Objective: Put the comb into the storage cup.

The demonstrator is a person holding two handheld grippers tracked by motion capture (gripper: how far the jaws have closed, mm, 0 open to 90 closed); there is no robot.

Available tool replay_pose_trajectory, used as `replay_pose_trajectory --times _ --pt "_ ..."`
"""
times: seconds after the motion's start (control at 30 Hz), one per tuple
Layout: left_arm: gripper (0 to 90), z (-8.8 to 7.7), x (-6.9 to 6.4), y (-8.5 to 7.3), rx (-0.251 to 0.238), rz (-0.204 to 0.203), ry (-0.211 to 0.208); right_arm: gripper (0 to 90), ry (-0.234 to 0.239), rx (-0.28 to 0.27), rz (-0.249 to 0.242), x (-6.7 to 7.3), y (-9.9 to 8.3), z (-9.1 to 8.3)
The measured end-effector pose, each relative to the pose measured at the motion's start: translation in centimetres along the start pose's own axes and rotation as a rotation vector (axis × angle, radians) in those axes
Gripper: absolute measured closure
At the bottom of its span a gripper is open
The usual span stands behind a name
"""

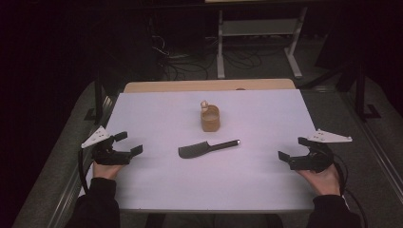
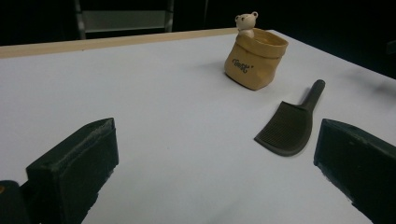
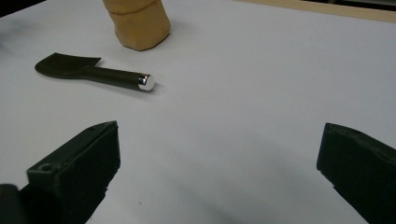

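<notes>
Left gripper (image 1: pixel 127 143) jaws wide apart, holding nothing, right gripper (image 1: pixel 292 148) likewise spread wide and empty, dark comb (image 1: pixel 205 148) lying flat between them, well apart from both, tan bear pot (image 1: pixel 210 117) just beyond the comb.

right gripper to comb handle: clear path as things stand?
Probably yes. The right gripper is open, and only bare table lies between it and the comb, whose handle end points its way. The cup stands farther back.
</notes>
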State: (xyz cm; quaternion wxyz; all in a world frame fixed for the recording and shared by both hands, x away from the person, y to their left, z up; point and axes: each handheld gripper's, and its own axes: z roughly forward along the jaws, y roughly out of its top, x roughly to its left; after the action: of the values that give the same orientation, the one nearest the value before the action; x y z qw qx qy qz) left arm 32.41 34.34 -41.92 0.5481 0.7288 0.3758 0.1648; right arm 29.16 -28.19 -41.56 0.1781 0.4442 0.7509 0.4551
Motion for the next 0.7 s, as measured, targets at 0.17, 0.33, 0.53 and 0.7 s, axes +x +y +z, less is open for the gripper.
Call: replay_pose_trajectory --times 0.17,0.33,0.53,0.7 --pt "0.0 0.00 0.07 -0.12 -0.003 -0.001 0.008 0.0 0.005 0.002 0.007 0.00 -0.05 0.00" --pt "0.0 -0.08 0.07 -0.20 -0.005 -0.006 0.012 0.0 0.003 0.002 0.015 0.19 -0.23 -0.22" --pt "0.0 -0.10 0.08 -0.19 -0.007 -0.008 0.010 0.0 0.005 0.003 0.018 0.23 -0.31 -0.38" --pt "0.0 -0.08 0.01 -0.22 -0.004 -0.012 0.008 0.0 0.009 0.002 0.020 0.25 -0.21 -0.38"
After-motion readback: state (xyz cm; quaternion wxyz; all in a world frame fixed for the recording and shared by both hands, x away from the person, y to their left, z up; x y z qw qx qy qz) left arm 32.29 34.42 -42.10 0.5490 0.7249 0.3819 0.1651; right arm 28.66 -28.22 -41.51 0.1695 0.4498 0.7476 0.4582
